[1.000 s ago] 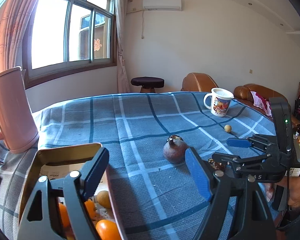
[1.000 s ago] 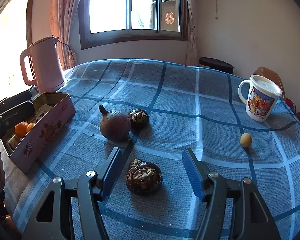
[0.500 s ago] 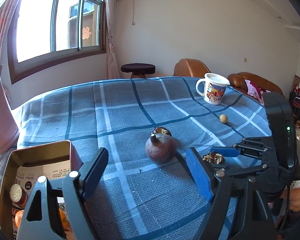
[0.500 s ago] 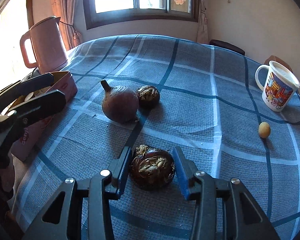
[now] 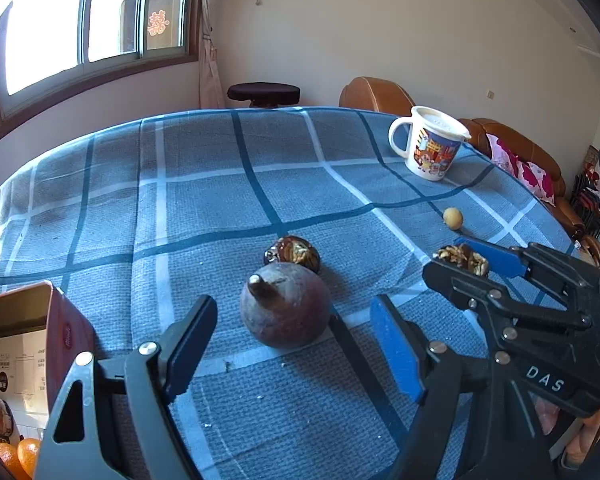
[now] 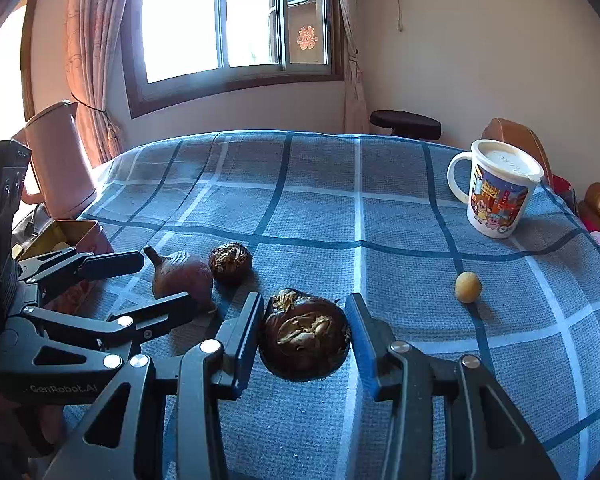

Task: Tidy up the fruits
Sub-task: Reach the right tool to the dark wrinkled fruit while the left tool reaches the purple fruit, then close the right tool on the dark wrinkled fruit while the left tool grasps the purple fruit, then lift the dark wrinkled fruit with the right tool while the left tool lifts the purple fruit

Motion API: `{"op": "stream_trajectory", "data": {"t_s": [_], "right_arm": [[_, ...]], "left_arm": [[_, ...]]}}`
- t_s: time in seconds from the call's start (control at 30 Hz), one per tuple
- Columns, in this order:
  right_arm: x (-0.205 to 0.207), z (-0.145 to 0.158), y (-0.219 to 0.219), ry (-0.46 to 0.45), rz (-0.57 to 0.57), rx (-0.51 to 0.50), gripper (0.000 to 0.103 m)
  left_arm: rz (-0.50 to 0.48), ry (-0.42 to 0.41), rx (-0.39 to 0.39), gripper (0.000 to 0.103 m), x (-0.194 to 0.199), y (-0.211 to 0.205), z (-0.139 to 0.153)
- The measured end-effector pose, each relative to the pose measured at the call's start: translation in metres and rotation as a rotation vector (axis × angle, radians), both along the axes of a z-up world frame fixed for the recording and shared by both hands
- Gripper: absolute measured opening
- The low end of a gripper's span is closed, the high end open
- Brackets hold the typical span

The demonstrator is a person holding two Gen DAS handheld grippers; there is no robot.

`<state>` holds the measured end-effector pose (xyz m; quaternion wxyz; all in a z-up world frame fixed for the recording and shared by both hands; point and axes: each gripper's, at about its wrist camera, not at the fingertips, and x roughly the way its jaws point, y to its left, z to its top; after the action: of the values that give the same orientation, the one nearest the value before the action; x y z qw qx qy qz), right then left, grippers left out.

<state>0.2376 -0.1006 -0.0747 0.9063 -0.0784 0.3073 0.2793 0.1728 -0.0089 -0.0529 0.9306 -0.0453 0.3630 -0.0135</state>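
A reddish-brown, stemmed round fruit [image 5: 282, 306] [image 6: 180, 276] lies on the blue checked cloth. My left gripper [image 5: 292, 304] [image 6: 167, 280] has its fingertips on either side of it; the jaws are closing and the pads stand clear of the skin. My right gripper [image 6: 306, 332] [image 5: 460, 260] is shut on a dark wrinkled fruit [image 6: 304, 336] resting on the cloth. A second dark wrinkled fruit [image 5: 294, 254] [image 6: 230, 262] touches the far side of the reddish one. A small yellow fruit [image 5: 453, 216] [image 6: 468, 287] lies alone to the right. An open tin [image 5: 60, 320] [image 6: 88, 232] holds oranges [image 5: 24, 452].
A lidded cartoon mug [image 5: 430, 148] [image 6: 496, 196] stands far right on the cloth. A pink kettle [image 6: 56, 160] stands far left behind the tin. A brown sofa [image 5: 520, 148] and a dark stool [image 5: 264, 92] lie beyond the table's far edge.
My right gripper's jaws closed onto the dark wrinkled fruit. My left gripper swung away from the tin, to the right and lower, up to the reddish fruit.
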Motion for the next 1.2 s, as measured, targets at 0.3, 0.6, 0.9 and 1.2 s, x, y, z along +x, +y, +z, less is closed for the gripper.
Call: {"op": "stream_trajectory", "data": {"t_s": [0.3, 0.6, 0.9, 1.2], "right_arm": [[0.003, -0.006, 0.004, 0.033, 0.03, -0.011, 0.044], [0.002, -0.006, 0.002, 0.037, 0.047, 0.01, 0.044], [-0.012, 0.003, 0.0, -0.042, 0.066, 0.035, 0.044], [-0.018, 0.007, -0.001, -0.085, 0.072, 0.04, 0.044]], "left_arm": [[-0.014, 0.048, -0.055, 0.055, 0.012, 0.008, -0.008], [0.003, -0.01, -0.067, 0.055, -0.003, 0.013, 0.0], [0.01, -0.124, -0.004, 0.055, -0.022, 0.006, 0.014], [0.008, -0.177, 0.043, 0.055, -0.031, -0.002, 0.019]]}}
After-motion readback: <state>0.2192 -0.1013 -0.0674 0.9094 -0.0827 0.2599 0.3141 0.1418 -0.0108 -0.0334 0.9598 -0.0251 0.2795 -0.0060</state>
